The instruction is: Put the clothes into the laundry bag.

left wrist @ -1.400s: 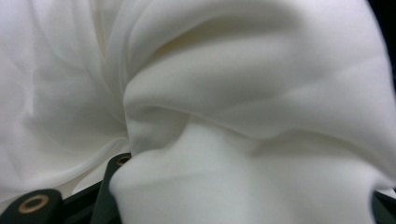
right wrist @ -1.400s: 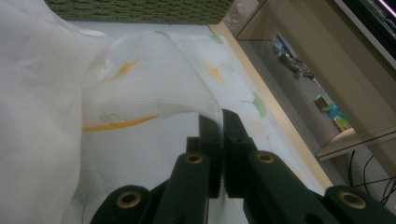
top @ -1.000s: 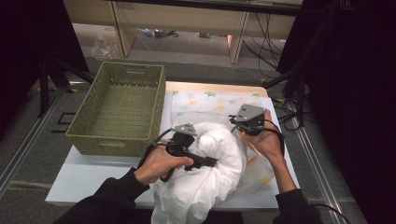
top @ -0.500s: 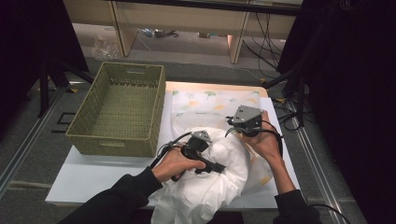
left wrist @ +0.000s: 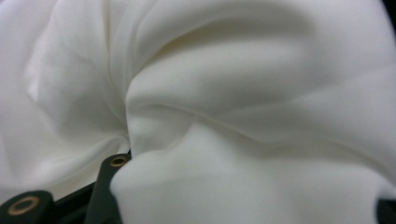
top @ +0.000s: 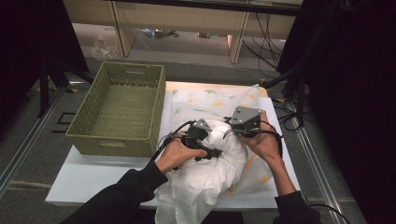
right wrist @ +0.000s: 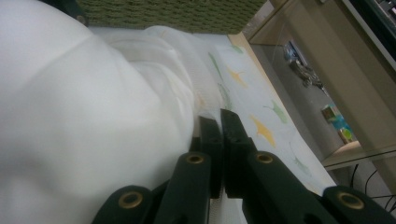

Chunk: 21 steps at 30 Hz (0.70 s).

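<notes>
A white surface (top: 93,179) carries a woven basket (top: 119,109) beside a white pillow (top: 212,170) going into a leaf-print pillowcase (top: 210,100). Left gripper (top: 205,140) presses into the pillow, its state unclear. Right gripper (right wrist: 219,126) pinches the pillowcase edge, holding it.

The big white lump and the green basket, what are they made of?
The white lump looks like soft, thin cloth, perhaps a pillow in its case: it folds and creases smoothly, with a matte finish. The green basket looks woven, maybe wicker or plastic strands; its walls show a fine criss-cross weave and a dull olive colour.
</notes>
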Motion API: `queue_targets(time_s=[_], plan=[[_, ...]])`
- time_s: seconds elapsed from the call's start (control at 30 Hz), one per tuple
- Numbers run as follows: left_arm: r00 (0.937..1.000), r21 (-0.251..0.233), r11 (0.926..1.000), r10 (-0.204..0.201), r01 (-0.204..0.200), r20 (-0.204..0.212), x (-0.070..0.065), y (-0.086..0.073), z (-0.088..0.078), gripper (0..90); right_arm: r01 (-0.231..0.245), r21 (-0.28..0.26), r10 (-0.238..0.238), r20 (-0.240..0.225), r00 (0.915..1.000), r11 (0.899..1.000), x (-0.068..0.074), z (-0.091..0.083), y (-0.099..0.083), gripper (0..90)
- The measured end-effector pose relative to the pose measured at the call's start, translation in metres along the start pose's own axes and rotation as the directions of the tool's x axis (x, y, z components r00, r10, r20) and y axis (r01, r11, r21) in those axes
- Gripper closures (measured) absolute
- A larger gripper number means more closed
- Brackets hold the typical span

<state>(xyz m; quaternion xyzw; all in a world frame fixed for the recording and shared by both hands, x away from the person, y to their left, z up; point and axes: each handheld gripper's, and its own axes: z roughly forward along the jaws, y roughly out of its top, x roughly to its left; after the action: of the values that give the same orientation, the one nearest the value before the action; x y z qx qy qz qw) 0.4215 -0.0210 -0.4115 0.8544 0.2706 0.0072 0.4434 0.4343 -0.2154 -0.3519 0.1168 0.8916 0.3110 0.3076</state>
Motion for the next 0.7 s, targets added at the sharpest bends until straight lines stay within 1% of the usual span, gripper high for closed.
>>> queue_targets(time_s=[0.03,0.07,0.1,0.13,0.17,0.2,0.23,0.27,0.3,0.33,0.37,0.4,0.43,0.47,0.5,0.53,0.57,0.6,0.63,0.67,0.7], plan=[[1.0000,0.005,1.0000,0.002,-0.002,0.002,0.002,-0.001,0.004,46.0,-0.012,0.013,0.012,-0.001,0.9999,1.000,0.002,-0.001,0.001,90.0],[0.9999,0.003,0.9999,-0.015,0.015,0.000,0.003,-0.003,0.010,45.7,-0.013,0.013,0.013,-0.001,0.9999,1.000,0.002,-0.001,0.001,90.0],[0.9997,0.011,0.9997,-0.022,0.022,0.009,0.005,-0.006,0.018,45.4,-0.006,0.010,0.006,-0.004,1.0000,1.000,0.003,-0.002,0.002,90.0],[0.9994,0.024,0.9993,-0.029,0.029,0.017,0.007,-0.009,0.026,44.9,-0.014,0.013,0.014,-0.005,0.9999,1.000,0.004,-0.003,0.003,90.0],[0.9978,0.017,0.9982,-0.058,0.057,0.034,0.007,-0.013,0.034,44.0,-0.004,0.006,0.004,-0.001,1.0000,1.000,0.003,-0.002,0.004,90.0],[0.9961,0.020,0.9970,-0.075,0.074,0.046,0.008,-0.015,0.039,42.5,-0.008,0.007,0.008,0.000,1.0000,1.000,0.004,-0.003,0.004,90.0],[0.9949,0.020,0.9958,-0.090,0.089,0.045,0.008,-0.017,0.042,41.0,-0.007,0.006,0.007,-0.003,1.0000,1.000,0.004,-0.003,0.005,90.0],[0.9951,0.016,0.9959,-0.090,0.089,0.043,0.008,-0.017,0.042,39.7,-0.008,0.005,0.008,-0.003,1.0000,1.000,0.004,-0.003,0.004,90.0],[0.9949,0.012,0.9958,-0.091,0.090,0.045,0.009,-0.016,0.040,38.4,-0.010,0.008,0.010,-0.005,0.9999,1.000,0.004,-0.004,0.004,90.0],[0.9948,0.005,0.9958,-0.092,0.092,0.045,0.010,-0.016,0.038,32.7,-0.014,0.003,0.014,-0.006,0.9999,1.000,0.003,-0.004,0.003,90.0],[0.9955,0.004,0.9962,-0.087,0.087,0.038,0.010,-0.016,0.035,32.7,-0.014,0.003,0.014,-0.006,0.9999,1.000,0.003,-0.004,0.003,90.0],[0.9962,0.004,0.9972,-0.075,0.075,0.044,0.009,-0.016,0.032,23.2,-0.010,-0.001,0.010,-0.004,0.9999,1.000,0.002,-0.004,0.002,90.0],[0.9966,-0.003,0.9976,-0.069,0.069,0.045,0.008,-0.016,0.029,23.2,-0.010,-0.001,0.010,-0.004,0.9999,1.000,0.002,-0.004,0.002,90.0],[0.9975,-0.003,0.9983,-0.058,0.058,0.039,0.007,-0.015,0.024,19.8,-0.013,-0.001,0.013,-0.003,0.9999,1.000,0.002,-0.004,0.002,90.0],[0.9988,-0.011,0.9990,-0.043,0.043,0.025,0.004,-0.015,0.020,17.3,0.005,-0.010,-0.005,-0.003,1.0000,1.000,0.001,-0.003,0.001,90.0],[0.9998,-0.018,0.9996,-0.021,0.021,0.002,0.001,-0.015,0.016,16.0,-0.002,-0.005,0.002,-0.011,0.9999,1.000,0.001,-0.003,0.001,90.0],[0.9999,-0.025,0.9996,-0.008,0.008,-0.009,-0.001,-0.014,0.009,15.9,-0.007,-0.005,0.007,-0.011,0.9999,1.000,0.001,-0.003,0.001,90.0],[1.0000,-0.038,0.9993,0.006,-0.006,-0.002,-0.003,-0.013,0.002,16.0,-0.015,-0.007,0.015,-0.011,0.9998,1.000,0.001,-0.003,0.001,90.0],[0.9998,-0.055,0.9983,0.019,-0.019,0.009,-0.003,-0.012,-0.005,16.4,-0.007,-0.006,0.007,-0.013,0.9999,1.000,0.001,-0.003,0.001,90.0],[0.9997,-0.067,0.9974,0.025,-0.025,0.005,-0.002,-0.010,-0.011,16.5,-0.007,-0.007,0.007,-0.014,0.9999,1.000,0.001,-0.004,0.000,90.0],[0.9985,-0.087,0.9953,0.040,-0.043,-0.036,-0.002,-0.009,-0.021,15.9,-0.005,-0.007,0.005,-0.013,0.9999,1.000,0.001,-0.004,0.000,90.0]])
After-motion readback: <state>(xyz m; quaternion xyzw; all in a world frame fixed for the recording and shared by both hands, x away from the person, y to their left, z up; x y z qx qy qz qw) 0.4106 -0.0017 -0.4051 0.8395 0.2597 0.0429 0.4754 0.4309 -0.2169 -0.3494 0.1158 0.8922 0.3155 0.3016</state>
